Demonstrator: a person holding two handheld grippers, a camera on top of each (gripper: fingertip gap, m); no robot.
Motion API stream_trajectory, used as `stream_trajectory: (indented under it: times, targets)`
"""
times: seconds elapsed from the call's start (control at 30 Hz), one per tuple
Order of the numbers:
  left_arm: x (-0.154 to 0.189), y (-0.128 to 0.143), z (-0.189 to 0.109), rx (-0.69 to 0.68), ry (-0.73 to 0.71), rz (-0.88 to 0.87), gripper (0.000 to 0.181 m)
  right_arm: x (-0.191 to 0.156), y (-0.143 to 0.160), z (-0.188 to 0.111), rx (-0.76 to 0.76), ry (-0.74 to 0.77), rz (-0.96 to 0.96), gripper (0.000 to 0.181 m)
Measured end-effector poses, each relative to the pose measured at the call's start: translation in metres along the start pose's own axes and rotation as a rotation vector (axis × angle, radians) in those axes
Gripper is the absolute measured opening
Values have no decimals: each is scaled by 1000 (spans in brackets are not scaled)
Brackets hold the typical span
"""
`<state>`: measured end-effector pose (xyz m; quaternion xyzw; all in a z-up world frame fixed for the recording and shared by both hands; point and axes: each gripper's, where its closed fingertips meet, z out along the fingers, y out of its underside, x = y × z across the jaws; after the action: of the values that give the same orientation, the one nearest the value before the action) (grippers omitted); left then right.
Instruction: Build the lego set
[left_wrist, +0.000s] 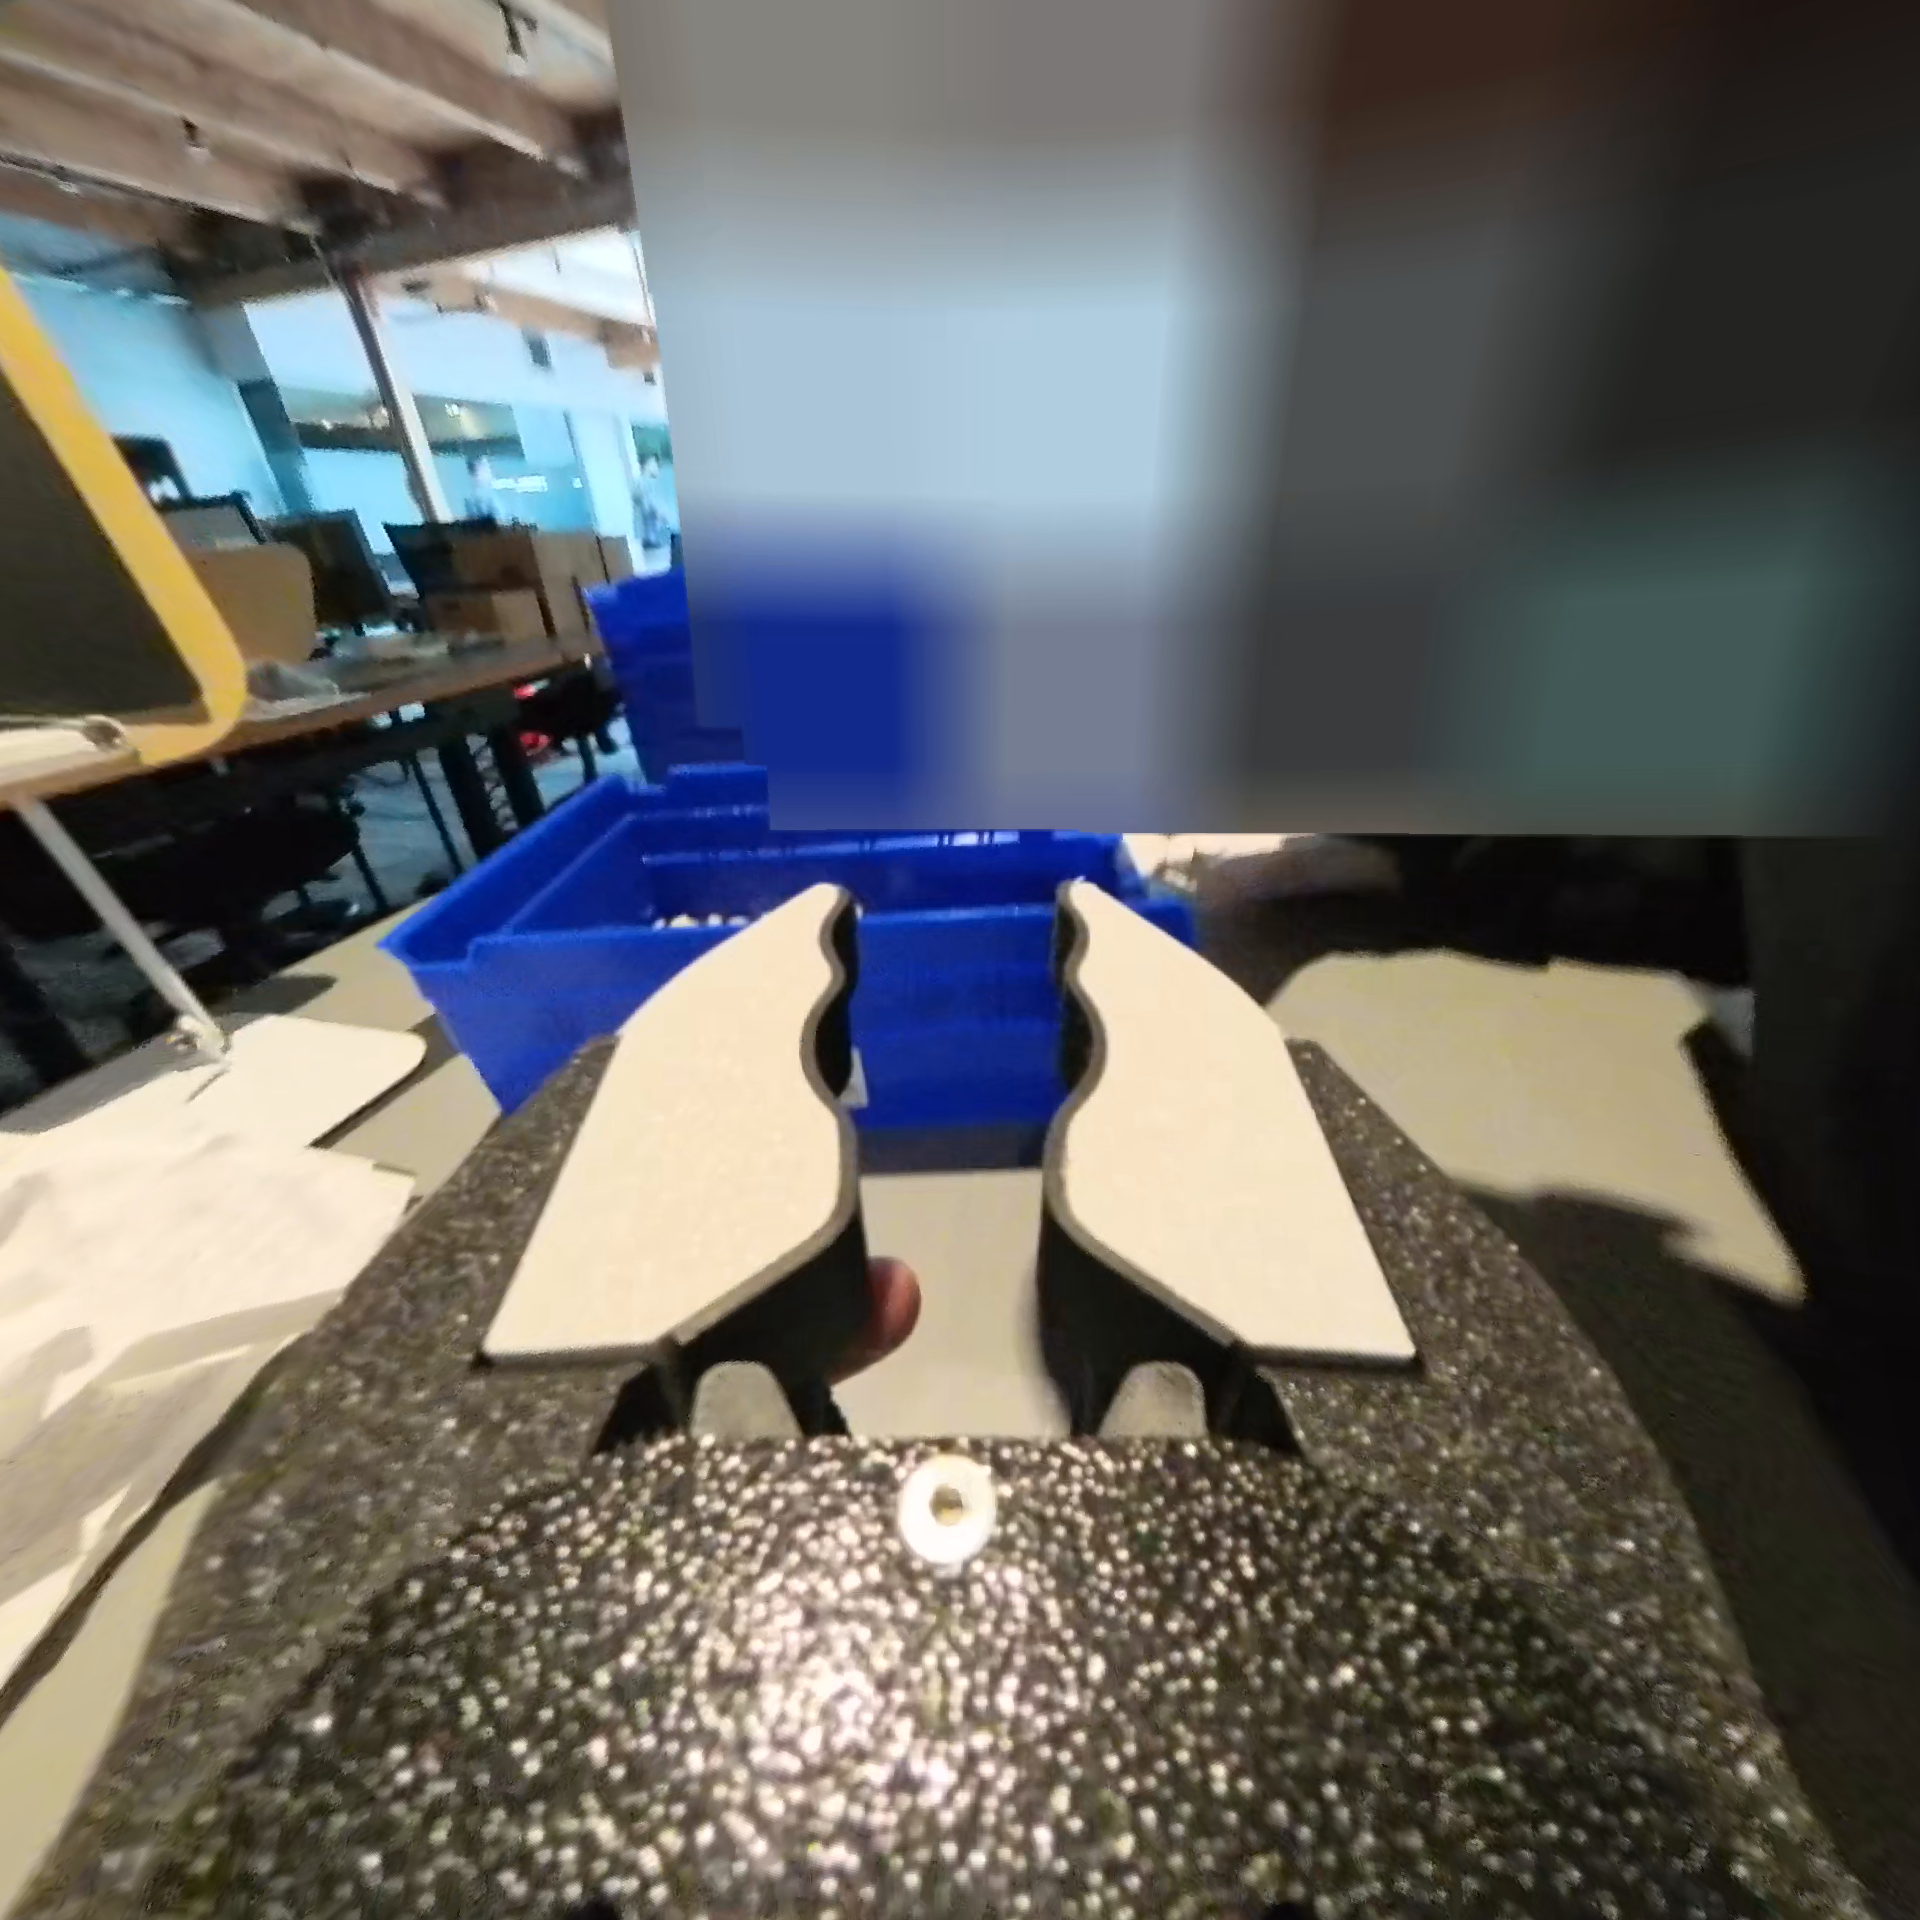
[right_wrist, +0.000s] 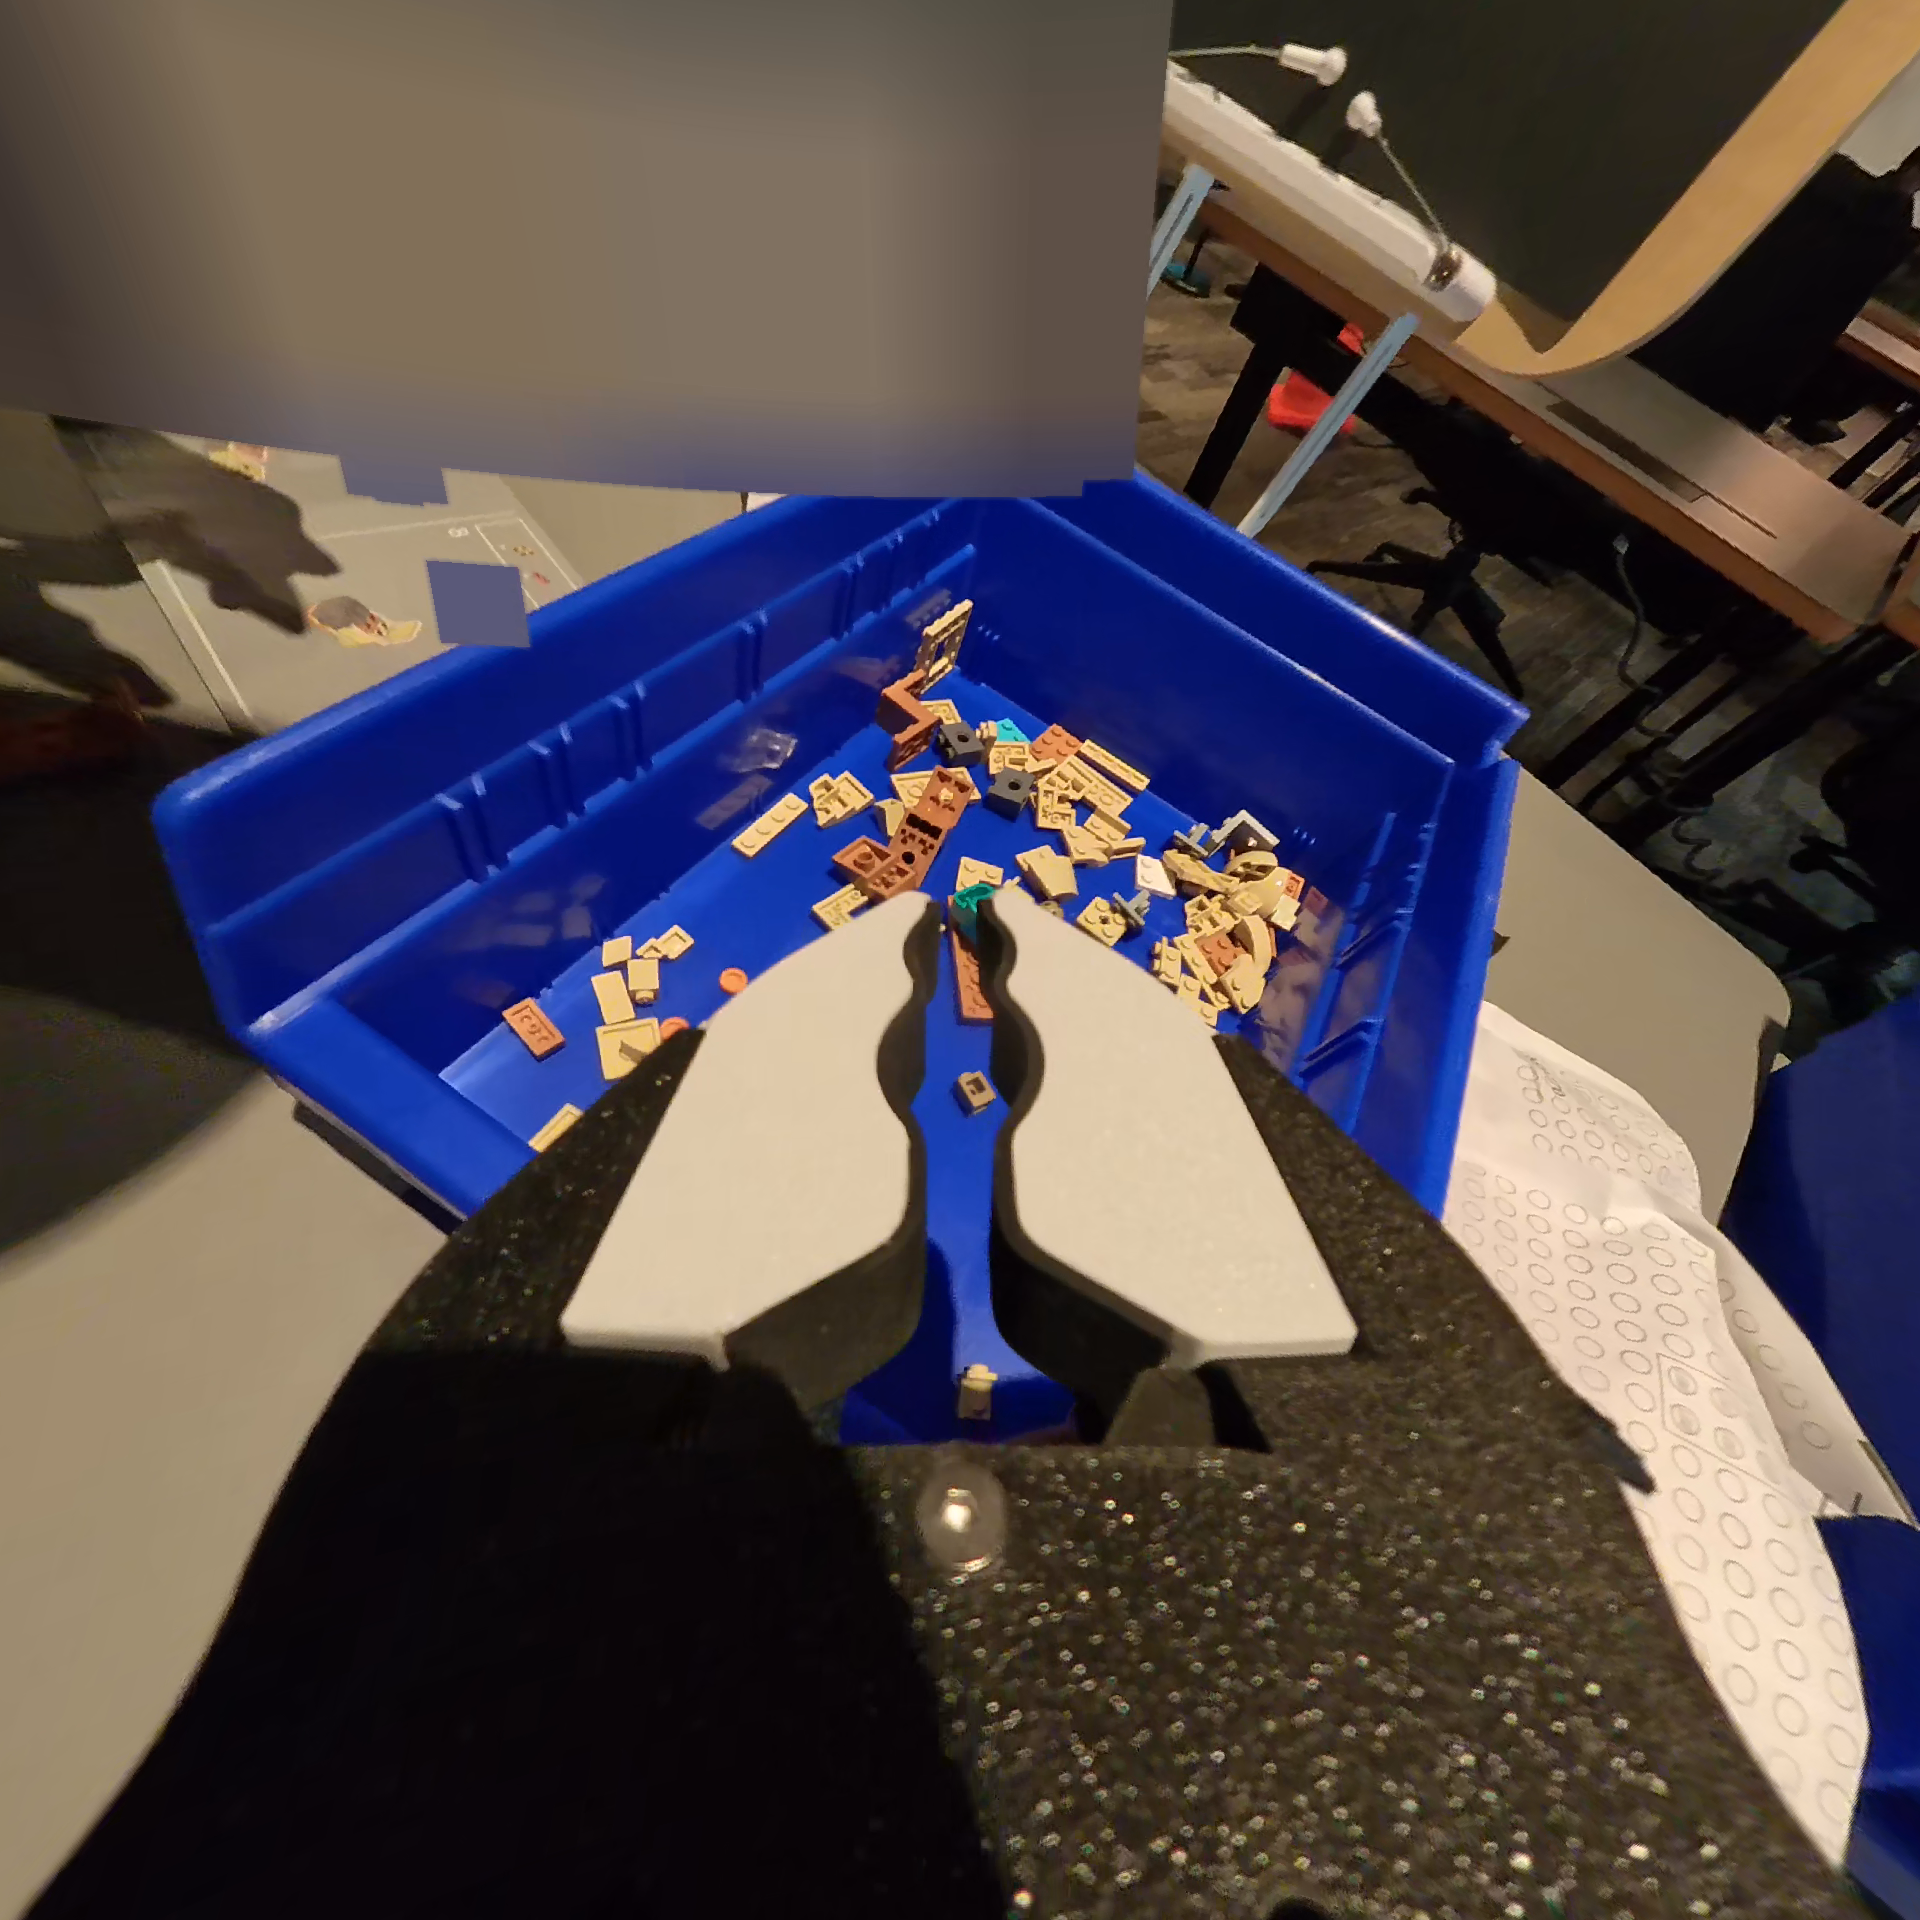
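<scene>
Right hand-held gripper (right_wrist: 958, 914) nearest, jaws nearly together, clamping nothing, tips over blue bin (right_wrist: 343, 821). Lego pieces (right_wrist: 1039, 821) just beyond tips, teal piece (right_wrist: 971, 902) directly ahead. Left hand-held gripper (left_wrist: 956, 935) apart, empty, farther off over desk (left_wrist: 1455, 1091).

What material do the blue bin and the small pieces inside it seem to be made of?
The blue bin looks like moulded hard plastic with a glossy finish: its ribbed walls catch light and mirror nearby pieces. The small pieces, mostly tan and brown, seem to be rigid plastic with studs on top; their finish is too small to judge.
</scene>
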<state>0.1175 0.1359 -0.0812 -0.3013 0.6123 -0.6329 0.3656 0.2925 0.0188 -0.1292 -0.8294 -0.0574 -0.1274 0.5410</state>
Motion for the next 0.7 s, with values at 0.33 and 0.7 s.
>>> stream_trajectory:
  times: [0.33, 0.7]
  targets:
    - [13, 51, 9, -262, -2, 249, 36, -4, 5, 2, -30, 0, -12, 5]
    - [0, 55, 2, -272, -48, 219, 35, -3, 12, 3, -74, 30, -42, 5]
